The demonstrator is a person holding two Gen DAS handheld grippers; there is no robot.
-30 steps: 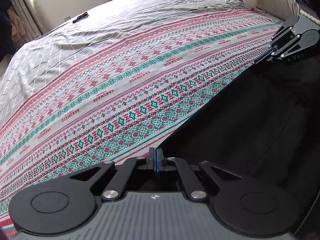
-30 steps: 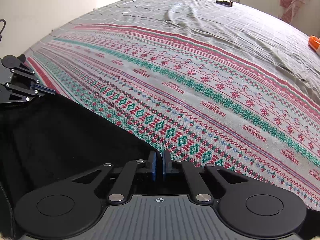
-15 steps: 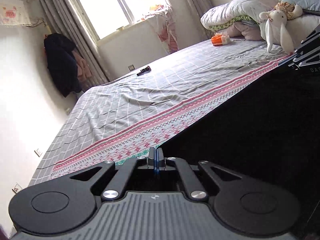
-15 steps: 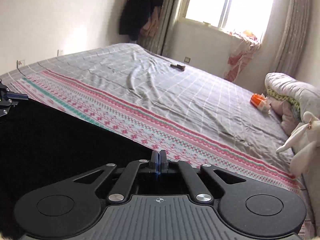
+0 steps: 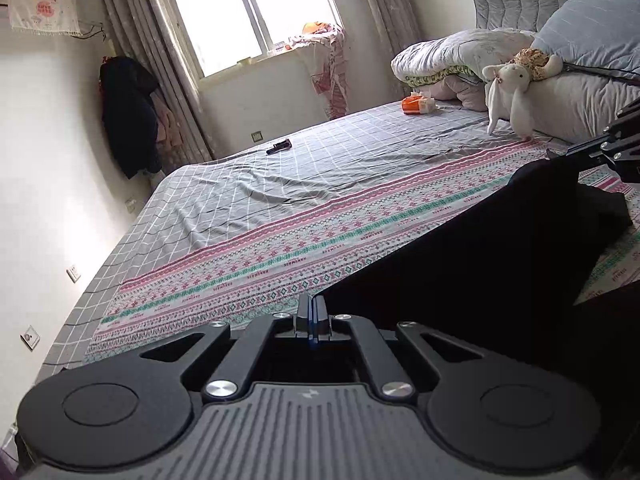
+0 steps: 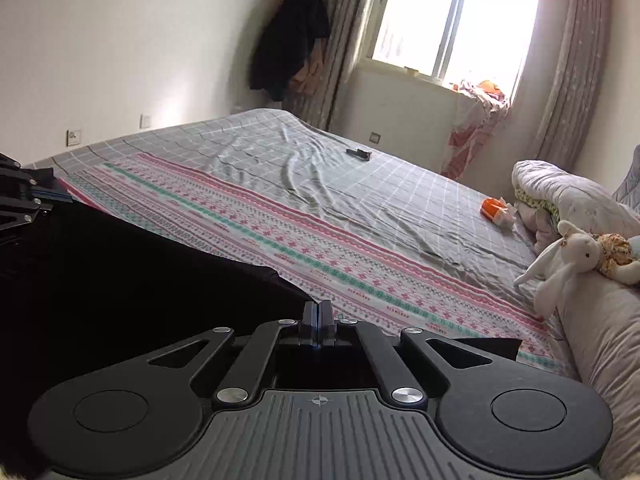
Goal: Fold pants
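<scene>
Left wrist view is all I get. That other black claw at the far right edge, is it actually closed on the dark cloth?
Observer: Yes. In the right wrist view the right gripper has its fingers pressed together on the edge of the black pants.
Operator: Does any cloth stick out beyond it?
Observer: A black corner pokes out past its right side, over the patterned blanket.

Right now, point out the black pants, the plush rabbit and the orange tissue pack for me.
black pants (image 5: 500, 248), left wrist view, on the raised dark fabric
plush rabbit (image 5: 510, 88), left wrist view, on its white body
orange tissue pack (image 6: 493, 207), right wrist view, on its orange side
</scene>
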